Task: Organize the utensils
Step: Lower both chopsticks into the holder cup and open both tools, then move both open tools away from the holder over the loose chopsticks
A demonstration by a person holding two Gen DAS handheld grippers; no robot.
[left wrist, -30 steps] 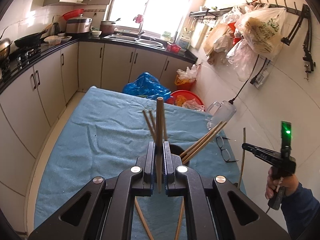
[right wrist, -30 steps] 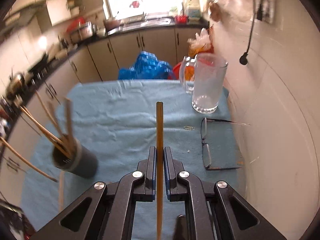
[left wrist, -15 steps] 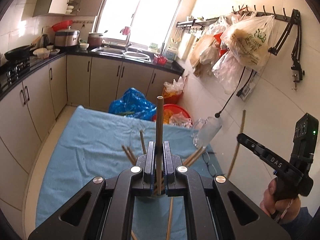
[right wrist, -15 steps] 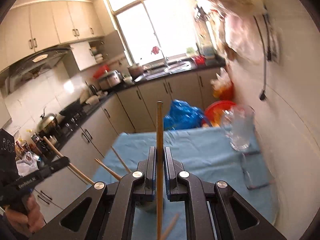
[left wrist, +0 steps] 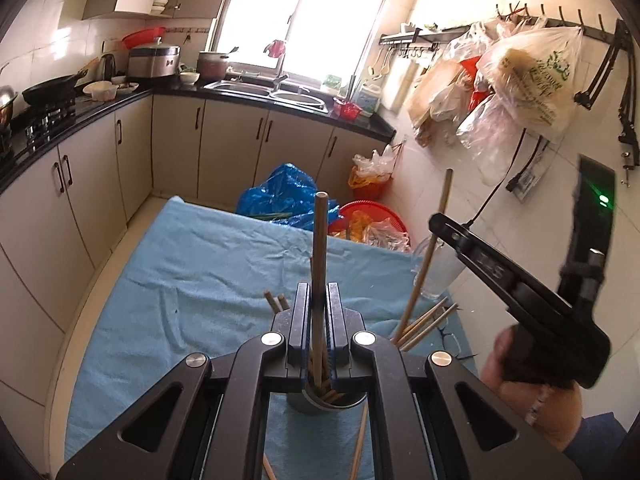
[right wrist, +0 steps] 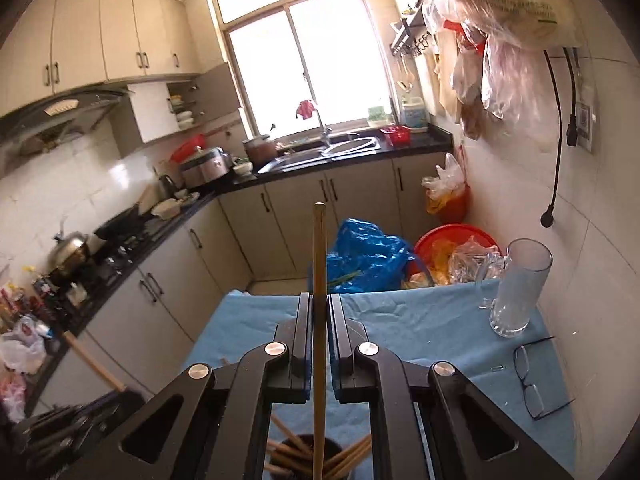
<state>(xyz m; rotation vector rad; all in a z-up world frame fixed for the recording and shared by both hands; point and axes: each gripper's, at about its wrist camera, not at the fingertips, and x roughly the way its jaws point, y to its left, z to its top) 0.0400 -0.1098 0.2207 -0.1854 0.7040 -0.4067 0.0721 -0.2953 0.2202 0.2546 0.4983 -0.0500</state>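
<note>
A dark round holder [left wrist: 320, 405] with several chopsticks stands on the blue cloth [left wrist: 180, 280], right under both grippers. My left gripper [left wrist: 319, 292] is shut on a brown chopstick [left wrist: 319, 248] that stands upright, its lower end down in the holder. My right gripper [right wrist: 319, 300] is shut on a paler chopstick [right wrist: 319, 264], also upright, with its lower end over the holder [right wrist: 308, 454]. In the left wrist view the right gripper [left wrist: 435, 222] comes in from the right with its chopstick [left wrist: 430, 256]. Two loose chopsticks [left wrist: 358, 448] lie on the cloth beside the holder.
A glass mug [right wrist: 516, 288] and a pair of glasses [right wrist: 532, 376] sit at the table's right side, close to the tiled wall. A blue bag [right wrist: 364, 252] and a red basin [right wrist: 452, 240] lie past the far edge. Cabinets run along the left.
The right gripper rose and swung left from beside the glasses to above the holder, next to the left gripper. The left gripper shifted over the holder, its chopstick still clamped.
</note>
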